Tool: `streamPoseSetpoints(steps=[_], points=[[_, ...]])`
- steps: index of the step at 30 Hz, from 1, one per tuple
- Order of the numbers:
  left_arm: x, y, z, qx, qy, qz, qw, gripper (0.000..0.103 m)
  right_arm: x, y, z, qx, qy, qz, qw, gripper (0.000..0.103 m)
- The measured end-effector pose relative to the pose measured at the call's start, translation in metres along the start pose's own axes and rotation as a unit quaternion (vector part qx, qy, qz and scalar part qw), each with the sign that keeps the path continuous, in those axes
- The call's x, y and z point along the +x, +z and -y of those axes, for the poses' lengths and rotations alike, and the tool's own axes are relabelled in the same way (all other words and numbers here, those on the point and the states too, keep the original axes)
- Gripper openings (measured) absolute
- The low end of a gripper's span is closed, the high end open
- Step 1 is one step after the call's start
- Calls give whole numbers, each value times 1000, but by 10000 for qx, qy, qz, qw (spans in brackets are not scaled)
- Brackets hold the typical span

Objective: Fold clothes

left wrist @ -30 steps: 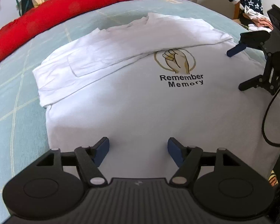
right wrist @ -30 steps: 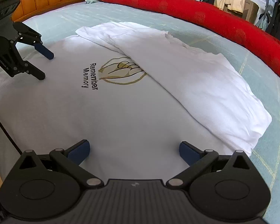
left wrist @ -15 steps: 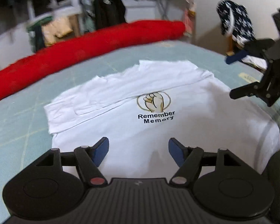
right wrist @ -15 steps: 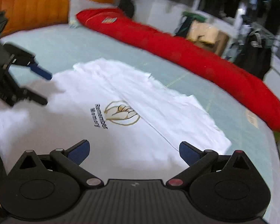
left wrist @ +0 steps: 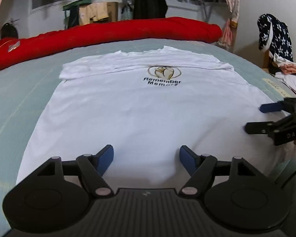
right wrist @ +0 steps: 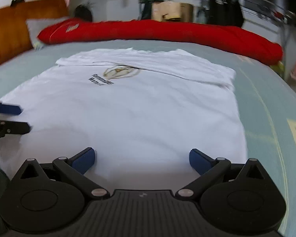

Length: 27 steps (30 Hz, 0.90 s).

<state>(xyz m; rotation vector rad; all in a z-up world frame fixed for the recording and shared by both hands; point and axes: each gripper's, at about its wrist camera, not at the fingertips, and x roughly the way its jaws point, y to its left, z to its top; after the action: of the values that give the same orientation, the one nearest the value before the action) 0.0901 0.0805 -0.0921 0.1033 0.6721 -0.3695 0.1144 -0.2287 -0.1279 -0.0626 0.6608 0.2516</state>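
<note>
A bed (left wrist: pixel 19 102) covered in a pale green sheet is seen from both wrist views, with a long red quilt (left wrist: pixel 112 31) rolled along its far edge and a wooden headboard (right wrist: pixel 7 29) at its end. A white T-shirt (left wrist: pixel 140 114) printed with a gold emblem and the words "Remember Memory" is spread flat across the middle of the bed, its far side already folded inward over the print's upper edge. The left claw (left wrist: pixel 146 157) is held over the shirt's near hem, its jaws opening with nothing gripped between them. The right claw (right wrist: pixel 141 158) is held wide open above the same hem, likewise empty. A pile of clothes (left wrist: pixel 276 39) is visible beyond the bed's far right corner.
</note>
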Motion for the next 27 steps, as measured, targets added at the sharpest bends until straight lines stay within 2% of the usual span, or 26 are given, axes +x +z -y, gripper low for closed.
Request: streamPoseSetpoints(steps=[3, 8, 10, 13, 15, 18, 21, 25, 27], points=[[-8, -2, 5, 80, 100, -63, 9999, 75, -3, -7, 0, -57, -34, 83, 9999, 103], [-16, 0, 18, 411, 90, 44, 9991, 75, -4, -10, -4, -92, -118, 152, 9998, 103], [-9, 0, 20, 421, 166, -75, 9989, 75, -9, -13, -4, -90, -119, 172, 9997, 103], [-4, -3, 14, 71, 138, -144, 9998, 76, -10, -14, -4, -95, -114, 140, 9998, 103], [-7, 2, 17, 112, 106, -163, 9997, 74, -11, -14, -5, -103, -125, 123, 9998, 103], [-10, 19, 27, 336, -115, 56, 9994, 75, -10, -16, -4, -54, -125, 135, 9998, 103], [-4, 36, 41, 584, -159, 269, 9978, 75, -10, -14, -4, -46, -135, 82, 9999, 103], [25, 27, 52, 563, -217, -295, 9977, 75, -11, -15, -3, -71, -93, 102, 9999, 103], [17, 14, 52, 568, -298, -235, 9977, 75, -12, -16, -3, -93, -87, 106, 9999, 103]])
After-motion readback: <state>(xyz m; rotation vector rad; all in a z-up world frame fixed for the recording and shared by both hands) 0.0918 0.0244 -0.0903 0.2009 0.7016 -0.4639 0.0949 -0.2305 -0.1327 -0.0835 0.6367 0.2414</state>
